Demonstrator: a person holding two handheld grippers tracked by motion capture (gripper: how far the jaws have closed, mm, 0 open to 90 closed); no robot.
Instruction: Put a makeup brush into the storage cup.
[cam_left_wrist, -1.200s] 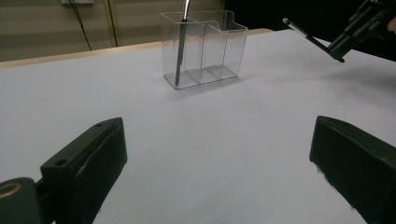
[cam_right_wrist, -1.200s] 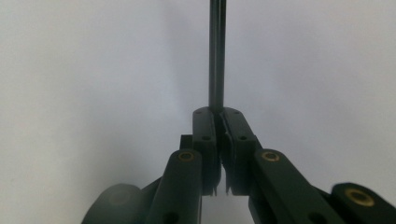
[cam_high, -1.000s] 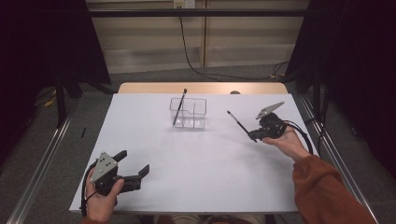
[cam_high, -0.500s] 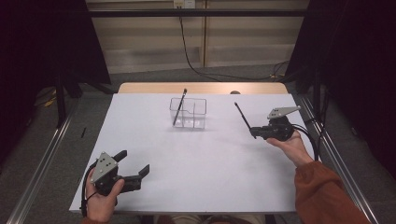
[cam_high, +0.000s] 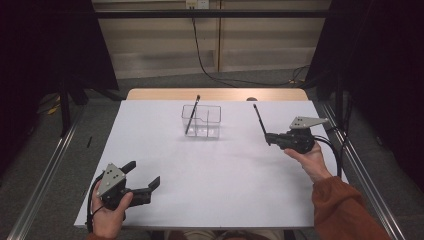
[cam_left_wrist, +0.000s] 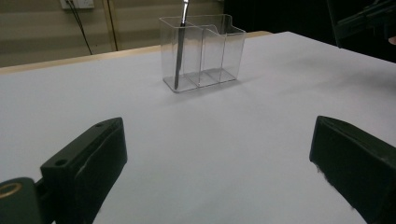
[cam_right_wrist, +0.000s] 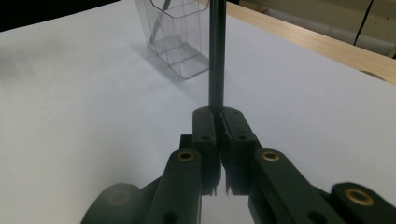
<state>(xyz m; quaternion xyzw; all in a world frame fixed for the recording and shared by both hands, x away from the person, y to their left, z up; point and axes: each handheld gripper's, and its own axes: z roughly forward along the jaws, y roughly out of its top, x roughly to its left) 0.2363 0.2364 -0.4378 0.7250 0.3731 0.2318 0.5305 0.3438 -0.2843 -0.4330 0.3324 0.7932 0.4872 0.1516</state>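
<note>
One thin black pen (cam_right_wrist: 216, 51) clamped upright in right gripper (cam_right_wrist: 218, 114), left gripper (cam_left_wrist: 219, 154) spread wide, empty

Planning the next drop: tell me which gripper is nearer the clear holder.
Right. The right gripper is beside the clear holder, off to its right; the left gripper sits at the table's near edge.

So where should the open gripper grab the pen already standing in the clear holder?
Grip the pen by its upper end, coming from above. It leans in the end compartment of the clear holder, whose walls shield the lower shaft; only the top sticks out above the rim.
</note>
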